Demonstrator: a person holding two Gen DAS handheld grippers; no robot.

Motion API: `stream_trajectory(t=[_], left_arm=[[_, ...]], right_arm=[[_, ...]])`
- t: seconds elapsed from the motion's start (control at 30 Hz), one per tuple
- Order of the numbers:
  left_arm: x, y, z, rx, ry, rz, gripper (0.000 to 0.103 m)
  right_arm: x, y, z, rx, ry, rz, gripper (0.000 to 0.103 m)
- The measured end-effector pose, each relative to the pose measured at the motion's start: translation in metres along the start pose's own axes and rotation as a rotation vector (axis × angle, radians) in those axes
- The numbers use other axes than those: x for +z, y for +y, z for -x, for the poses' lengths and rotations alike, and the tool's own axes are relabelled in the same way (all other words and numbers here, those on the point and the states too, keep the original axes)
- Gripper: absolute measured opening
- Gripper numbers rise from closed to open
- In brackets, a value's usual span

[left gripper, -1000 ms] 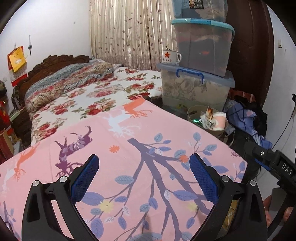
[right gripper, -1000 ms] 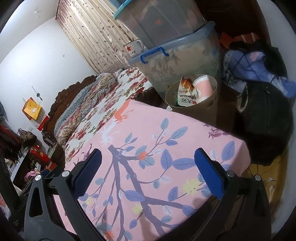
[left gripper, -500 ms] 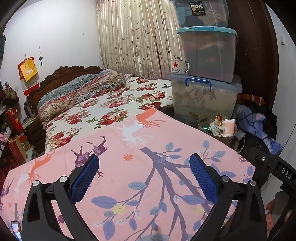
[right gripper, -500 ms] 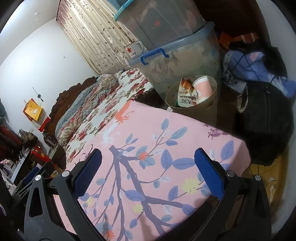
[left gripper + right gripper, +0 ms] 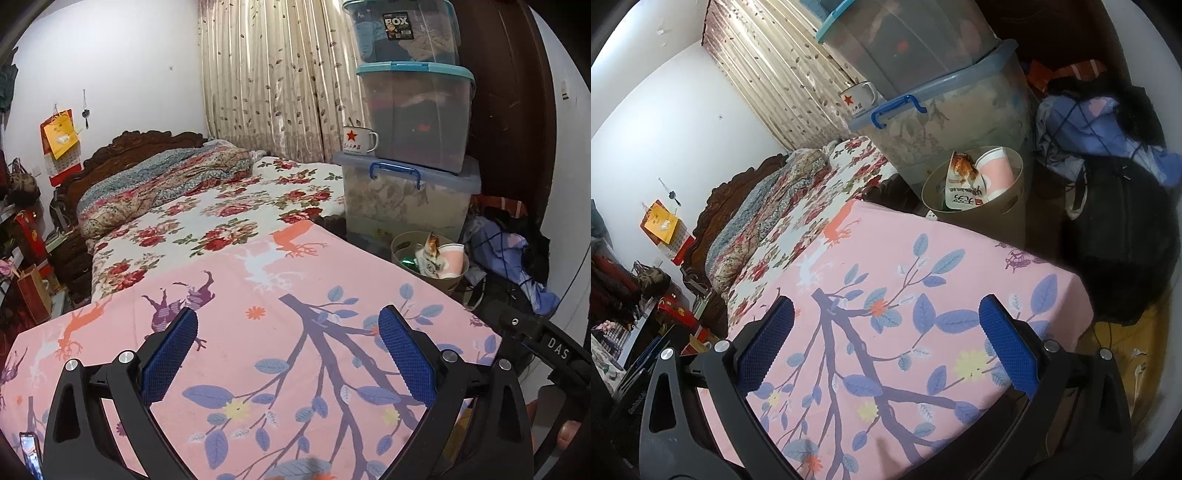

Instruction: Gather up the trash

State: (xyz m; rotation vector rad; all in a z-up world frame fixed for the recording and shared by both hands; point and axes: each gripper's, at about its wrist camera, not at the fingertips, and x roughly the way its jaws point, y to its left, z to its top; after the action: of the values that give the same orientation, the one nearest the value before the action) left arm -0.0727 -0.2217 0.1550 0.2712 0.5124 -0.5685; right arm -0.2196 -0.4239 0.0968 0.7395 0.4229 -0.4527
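Observation:
A tan waste bin (image 5: 454,284) (image 5: 1015,218) stands on the floor past the far right corner of the pink cloth. Inside it are a snack wrapper (image 5: 428,256) (image 5: 962,181) and a pink paper cup (image 5: 452,260) (image 5: 995,171). My left gripper (image 5: 288,350) hangs open above the pink leaf-patterned cloth (image 5: 258,332), with nothing between its blue pads. My right gripper (image 5: 886,339) is open too, over the same cloth (image 5: 905,295), empty. The bin is well ahead of both grippers.
Stacked clear storage boxes (image 5: 410,147) (image 5: 945,96) with a white star mug (image 5: 358,140) rise behind the bin. A floral bed (image 5: 207,214) lies to the left. Dark bags and clothes (image 5: 1119,229) pile up to the right of the bin. A phone (image 5: 31,454) shows at the lower left.
The left gripper has pulled back and risen, so more of the bed, the wall and the boxes show. The right view has barely shifted. Both grippers stay open.

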Motion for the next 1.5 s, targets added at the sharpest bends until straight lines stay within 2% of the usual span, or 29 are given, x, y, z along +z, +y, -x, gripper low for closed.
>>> stream_trajectory(t=[0.47, 0.87, 1.5], left_arm=[[-0.002, -0.007, 0.009, -0.037, 0.004, -0.013, 0.094], [-0.003, -0.007, 0.012, -0.039, 0.005, -0.015, 0.094], [-0.007, -0.007, -0.003, -0.07, 0.048, -0.005, 0.094]], right_arm=[[-0.002, 0.003, 0.007, 0.012, -0.006, 0.004, 0.099], [-0.004, 0.005, 0.007, 0.015, 0.005, 0.005, 0.099], [-0.006, 0.002, 0.004, 0.004, 0.01, 0.006, 0.099]])
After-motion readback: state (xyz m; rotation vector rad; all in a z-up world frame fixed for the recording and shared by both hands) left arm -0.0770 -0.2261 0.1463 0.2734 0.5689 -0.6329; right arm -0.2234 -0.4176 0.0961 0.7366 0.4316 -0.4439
